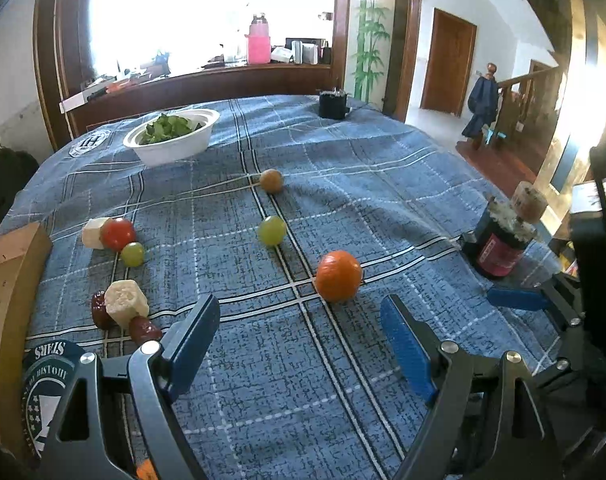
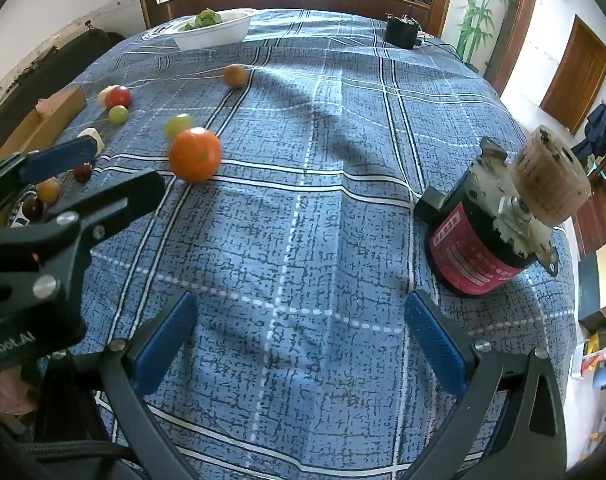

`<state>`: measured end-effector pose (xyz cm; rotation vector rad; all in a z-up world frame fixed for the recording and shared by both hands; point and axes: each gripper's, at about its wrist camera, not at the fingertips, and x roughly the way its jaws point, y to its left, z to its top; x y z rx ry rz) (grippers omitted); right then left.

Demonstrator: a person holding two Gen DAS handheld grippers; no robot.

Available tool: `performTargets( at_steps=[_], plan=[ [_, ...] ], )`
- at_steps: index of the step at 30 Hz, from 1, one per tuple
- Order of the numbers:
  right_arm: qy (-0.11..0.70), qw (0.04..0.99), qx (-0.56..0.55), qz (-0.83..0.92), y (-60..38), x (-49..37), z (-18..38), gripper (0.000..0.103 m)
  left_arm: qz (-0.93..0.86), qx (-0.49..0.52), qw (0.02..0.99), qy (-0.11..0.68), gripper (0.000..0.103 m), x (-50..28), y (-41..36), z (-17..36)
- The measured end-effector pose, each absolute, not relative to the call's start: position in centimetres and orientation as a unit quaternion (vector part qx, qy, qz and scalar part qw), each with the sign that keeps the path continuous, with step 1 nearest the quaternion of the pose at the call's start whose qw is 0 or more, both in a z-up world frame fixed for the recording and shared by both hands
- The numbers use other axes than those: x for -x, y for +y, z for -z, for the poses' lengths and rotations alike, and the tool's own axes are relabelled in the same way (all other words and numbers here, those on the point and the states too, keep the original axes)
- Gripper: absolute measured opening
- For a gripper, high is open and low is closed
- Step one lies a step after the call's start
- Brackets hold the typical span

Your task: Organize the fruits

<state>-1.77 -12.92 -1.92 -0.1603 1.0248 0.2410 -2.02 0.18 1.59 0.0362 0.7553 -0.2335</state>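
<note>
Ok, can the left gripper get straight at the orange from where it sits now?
Probably yes. The left gripper is open and empty, and the orange lies just ahead of it on bare tablecloth. The nearest green grape lies beyond it.

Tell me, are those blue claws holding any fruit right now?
No. The left gripper and right gripper are both open and empty above the tablecloth; the orange lies untouched.

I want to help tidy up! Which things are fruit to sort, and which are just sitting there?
For the job: orange, green grape, second grape, tomato, brown fruit, red dates.

Just lying about: bowl of greens, red-labelled motor, black pot.
</note>
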Motion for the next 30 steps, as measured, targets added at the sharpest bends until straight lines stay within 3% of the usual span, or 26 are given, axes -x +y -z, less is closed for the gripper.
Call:
performTargets(
  at_steps=[9, 18, 20, 25, 30],
  plan=[
    [0.489, 0.861, 0.076, -0.115, -13.0, 1.7, 1.9, 0.103, 0.105, 0.022, 0.929, 0.355, 0.083, 4.4, 2.0, -3.4],
    [0.489, 0.863, 0.068, -0.105, -13.0, 1.6, 1.9, 0.103, 0.013, 0.041, 0.932, 0.359, 0.083, 10.6, 9.1, -5.6],
    [0.483, 0.871, 0.013, -0.092, -13.7, 2.0, 1.3, 0.103, -0.003, 0.043, 0.930, 0.364, 0.083, 11.0, 10.0, -5.4],
    [0.454, 0.837, -0.251, -0.174, -16.1, 3.8, -0.4, 0.103, -0.014, 0.036, 0.925, 0.378, 0.083, 11.9, 10.8, -5.0],
    [0.410, 0.866, -0.217, -0.188, -13.6, 6.1, -4.7, 0.103, -0.022, 0.040, 0.928, 0.369, 0.083, 13.2, 11.9, -5.5]
  ],
)
